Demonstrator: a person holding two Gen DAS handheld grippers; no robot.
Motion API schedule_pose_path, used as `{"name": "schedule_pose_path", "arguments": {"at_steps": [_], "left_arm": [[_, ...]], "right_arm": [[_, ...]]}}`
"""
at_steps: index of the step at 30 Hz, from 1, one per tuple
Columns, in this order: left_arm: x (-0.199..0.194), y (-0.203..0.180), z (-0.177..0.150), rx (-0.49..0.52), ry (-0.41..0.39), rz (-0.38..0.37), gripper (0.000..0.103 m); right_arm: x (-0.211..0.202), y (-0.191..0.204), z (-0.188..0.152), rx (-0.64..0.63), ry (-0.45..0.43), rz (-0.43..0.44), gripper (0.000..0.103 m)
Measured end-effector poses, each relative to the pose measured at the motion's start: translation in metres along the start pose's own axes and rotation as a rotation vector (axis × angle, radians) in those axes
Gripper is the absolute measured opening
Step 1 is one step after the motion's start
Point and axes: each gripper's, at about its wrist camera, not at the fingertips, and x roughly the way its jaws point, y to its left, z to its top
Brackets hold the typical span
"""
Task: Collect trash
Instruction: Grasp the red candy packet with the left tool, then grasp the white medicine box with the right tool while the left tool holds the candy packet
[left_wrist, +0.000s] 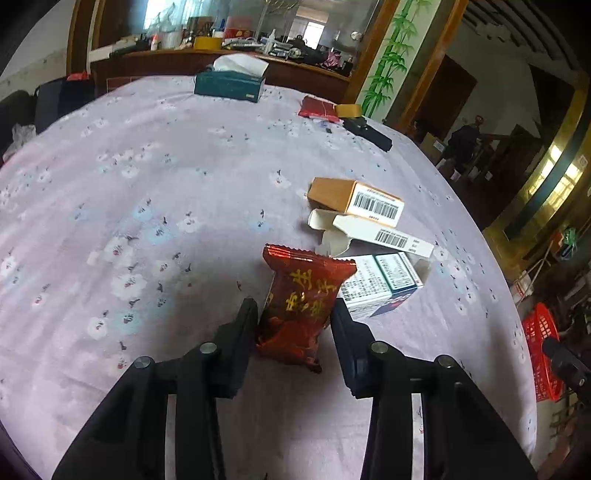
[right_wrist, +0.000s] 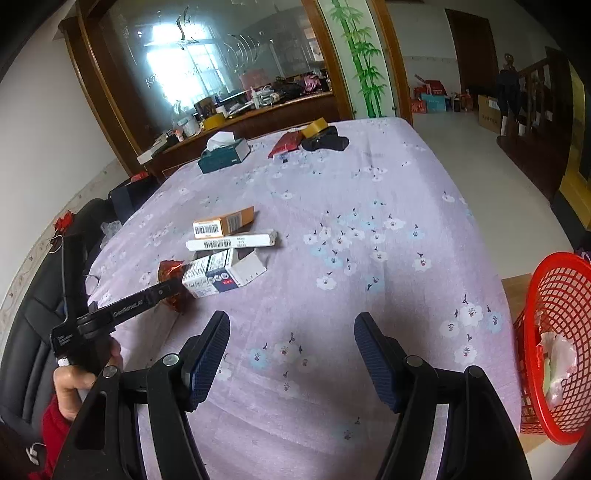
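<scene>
Two pads of our left gripper (left_wrist: 293, 314) bracket the red snack packet (left_wrist: 301, 306) beside the printed box (left_wrist: 380, 286); we squeeze mid-packet. Right gripper (right_wrist: 291, 325) gapes empty.

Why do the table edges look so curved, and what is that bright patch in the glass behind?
Left wrist view: the fisheye lens bows the flowered tablecloth into a dome, corners go black, and a soft dark shadow lies left of the red snack packet between the left gripper's fingers. Right wrist view: window glare washes out the mirror; the red basket stretches at the edge.
</scene>
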Motion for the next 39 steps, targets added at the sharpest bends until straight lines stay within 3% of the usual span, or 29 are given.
{"name": "schedule_pose_path", "arguments": {"at_steps": [3, 9, 17, 23, 30, 33, 37, 39], "left_arm": [[-0.001, 0.003, -0.002, -0.012, -0.014, -0.011, 0.032], [-0.023, 0.025, 0.001, -0.093, -0.134, 0.065, 0.031], [-0.026, 0.044, 0.002, -0.158, -0.175, 0.166, 0.031], [-0.027, 0.057, 0.005, -0.204, -0.189, 0.197, 0.031], [-0.027, 0.059, 0.004, -0.217, -0.183, 0.200, 0.031], [-0.025, 0.057, 0.004, -0.215, -0.176, 0.199, 0.031], [-0.023, 0.056, 0.004, -0.206, -0.171, 0.196, 0.031], [-0.022, 0.055, 0.004, -0.198, -0.166, 0.195, 0.031]], "right_arm": [[0.006, 0.002, 0.003, -0.001, 0.019, 0.021, 0.074], [0.029, 0.023, 0.018, -0.034, 0.071, 0.115, 0.074], [0.097, 0.060, 0.048, -0.101, 0.151, 0.207, 0.074], [0.146, 0.075, 0.060, -0.130, 0.196, 0.235, 0.074], [0.156, 0.091, 0.049, -0.215, 0.276, 0.327, 0.075], [0.146, 0.107, 0.037, -0.326, 0.270, 0.300, 0.075], [0.147, 0.130, 0.026, -0.497, 0.203, 0.151, 0.074], [0.150, 0.134, 0.020, -0.532, 0.180, 0.127, 0.073]]}}
